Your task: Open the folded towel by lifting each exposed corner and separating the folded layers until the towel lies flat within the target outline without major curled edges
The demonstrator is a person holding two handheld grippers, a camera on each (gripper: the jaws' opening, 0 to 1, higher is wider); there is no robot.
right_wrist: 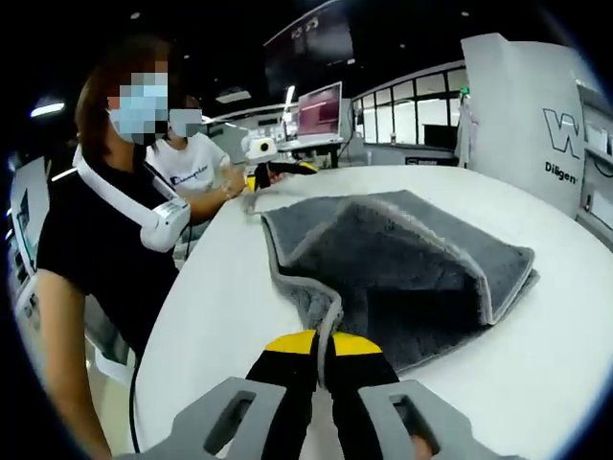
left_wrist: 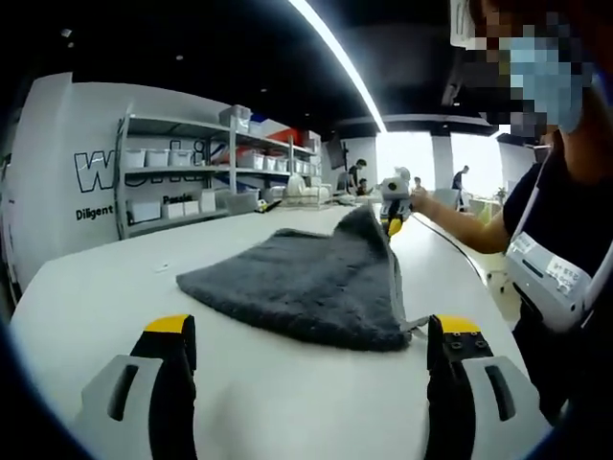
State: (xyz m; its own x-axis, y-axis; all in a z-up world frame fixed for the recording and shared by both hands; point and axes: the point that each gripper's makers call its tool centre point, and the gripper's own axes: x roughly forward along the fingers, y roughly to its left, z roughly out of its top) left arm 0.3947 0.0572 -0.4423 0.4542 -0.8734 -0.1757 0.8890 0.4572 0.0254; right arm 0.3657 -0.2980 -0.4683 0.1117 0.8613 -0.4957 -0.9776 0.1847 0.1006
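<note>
A dark grey towel (left_wrist: 306, 278) lies partly folded on the white table (left_wrist: 105, 287). In the left gripper view its far corner is lifted into a peak, held by my right gripper (left_wrist: 393, 218) in the person's hand. My left gripper (left_wrist: 313, 331) stands open just short of the towel's near edge, with nothing between its yellow-tipped fingers. In the right gripper view my right gripper (right_wrist: 324, 347) is shut on the pale-trimmed corner of the towel (right_wrist: 421, 259), whose top layer is raised like a tent. The left gripper (right_wrist: 271, 172) shows past the towel's far end.
The person (right_wrist: 96, 240) stands at the table's curved edge (right_wrist: 192, 316), with a second person (right_wrist: 196, 158) behind. Metal shelves (left_wrist: 192, 172) with white bins line the wall beyond the table. A monitor (right_wrist: 321, 110) stands at the far end.
</note>
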